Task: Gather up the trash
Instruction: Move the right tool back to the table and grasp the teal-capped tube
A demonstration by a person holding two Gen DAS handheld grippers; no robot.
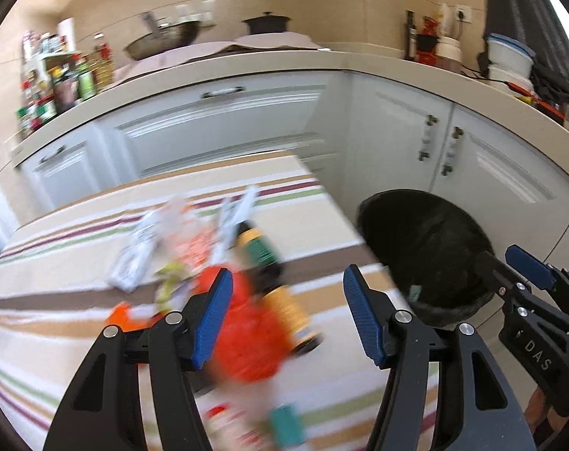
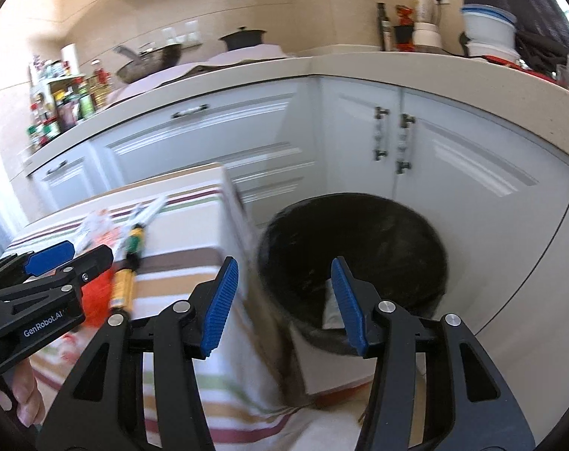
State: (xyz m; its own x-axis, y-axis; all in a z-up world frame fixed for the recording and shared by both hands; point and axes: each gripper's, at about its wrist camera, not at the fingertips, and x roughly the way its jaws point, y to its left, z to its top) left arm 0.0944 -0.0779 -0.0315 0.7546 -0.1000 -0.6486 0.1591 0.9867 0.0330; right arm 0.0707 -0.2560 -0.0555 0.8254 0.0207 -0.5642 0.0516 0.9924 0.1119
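Trash lies on the striped tablecloth [image 1: 59, 255]: an orange-red wrapper [image 1: 247, 342], a dark bottle with yellow and green labels [image 1: 273, 282], white wrappers [image 1: 138, 259] and a teal piece [image 1: 286, 424]. My left gripper [image 1: 288, 319] is open and empty, just above the wrapper and bottle. A black-lined trash bin [image 1: 427, 251] stands on the floor right of the table. My right gripper [image 2: 282, 304] is open and empty, above the table corner and the bin [image 2: 356, 240]. The bottle [image 2: 128, 267] shows in the right wrist view too.
White cabinets [image 2: 217, 139] run behind under a beige counter [image 2: 359, 64] with a wok [image 2: 149, 60], a black pot [image 2: 243, 39], a spice rack [image 2: 59, 101] and white tubs [image 2: 489, 34]. The table edge [image 2: 235, 203] stands beside the bin.
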